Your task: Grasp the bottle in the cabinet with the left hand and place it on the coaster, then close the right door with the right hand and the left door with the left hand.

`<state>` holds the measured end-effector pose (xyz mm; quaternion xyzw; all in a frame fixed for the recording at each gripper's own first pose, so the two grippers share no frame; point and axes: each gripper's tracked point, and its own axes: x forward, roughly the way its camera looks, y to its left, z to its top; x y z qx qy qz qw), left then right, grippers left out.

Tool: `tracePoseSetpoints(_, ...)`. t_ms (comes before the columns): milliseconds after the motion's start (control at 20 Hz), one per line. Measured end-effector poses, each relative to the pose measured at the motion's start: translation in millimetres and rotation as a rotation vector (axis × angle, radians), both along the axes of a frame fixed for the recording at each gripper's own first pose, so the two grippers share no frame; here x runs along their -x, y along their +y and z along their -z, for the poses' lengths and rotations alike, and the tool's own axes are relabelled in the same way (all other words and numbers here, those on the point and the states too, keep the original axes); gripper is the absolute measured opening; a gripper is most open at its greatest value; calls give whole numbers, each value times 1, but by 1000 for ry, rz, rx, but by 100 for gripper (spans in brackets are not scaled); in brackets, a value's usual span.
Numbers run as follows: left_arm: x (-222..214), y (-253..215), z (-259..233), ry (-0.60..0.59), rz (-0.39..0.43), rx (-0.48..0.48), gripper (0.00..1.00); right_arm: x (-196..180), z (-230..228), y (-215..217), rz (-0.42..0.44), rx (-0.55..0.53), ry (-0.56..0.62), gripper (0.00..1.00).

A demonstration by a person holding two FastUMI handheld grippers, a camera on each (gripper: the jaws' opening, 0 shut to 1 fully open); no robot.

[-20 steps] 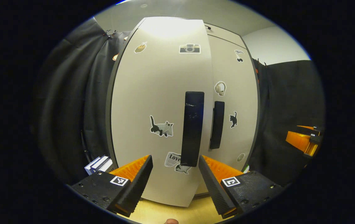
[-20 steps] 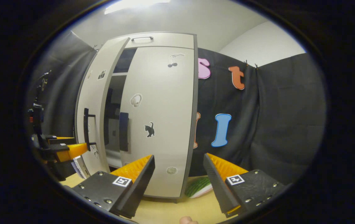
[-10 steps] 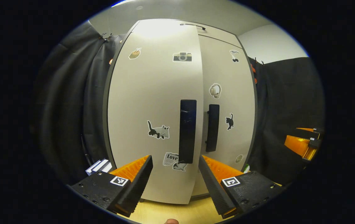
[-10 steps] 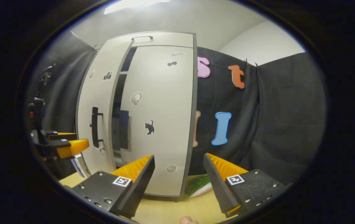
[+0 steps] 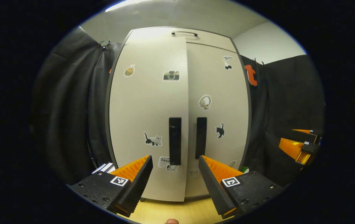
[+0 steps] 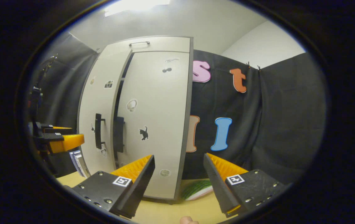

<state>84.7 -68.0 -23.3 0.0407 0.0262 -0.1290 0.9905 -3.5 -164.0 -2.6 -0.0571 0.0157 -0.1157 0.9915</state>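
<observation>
- Facing the cabinet [image 5: 180, 93] from the front: left claw [image 5: 174, 174] released, grasping nothing, held apart from the left door [image 5: 148, 109].
- Left door almost flush with the right door [image 5: 216, 118], a thin dark gap visible between them in the right gripper view; both black handles [image 5: 175, 140] side by side.
- Right claw [image 6: 179, 174] released too, empty, off to the right of the cabinet above the counter [image 6: 165, 211].
- Bottle and coaster: cannot tell where.
</observation>
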Motion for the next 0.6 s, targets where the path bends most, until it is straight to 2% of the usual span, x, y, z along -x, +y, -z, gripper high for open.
tracePoseSetpoints(150, 11, -36, -38, -42, -4, -4, 94, 4, -33, -31, -8, 13, -45, 95)
tracePoseSetpoints(200, 15, -52, -51, -54, -1, 5, 94, 5, -44, -45, -7, 6, -61, 92)
tracePoseSetpoints(400, 28, -120, -98, -108, 34, 49, 95, 18, -81, -107, 17, 2, -111, 92)
tracePoseSetpoints(450, 31, -139, -105, -117, 43, 55, 95, 22, -87, -125, 31, 11, -119, 95)
tracePoseSetpoints(600, 40, -193, -115, -129, 75, 61, 95, 34, -93, -174, 56, 20, -117, 95)
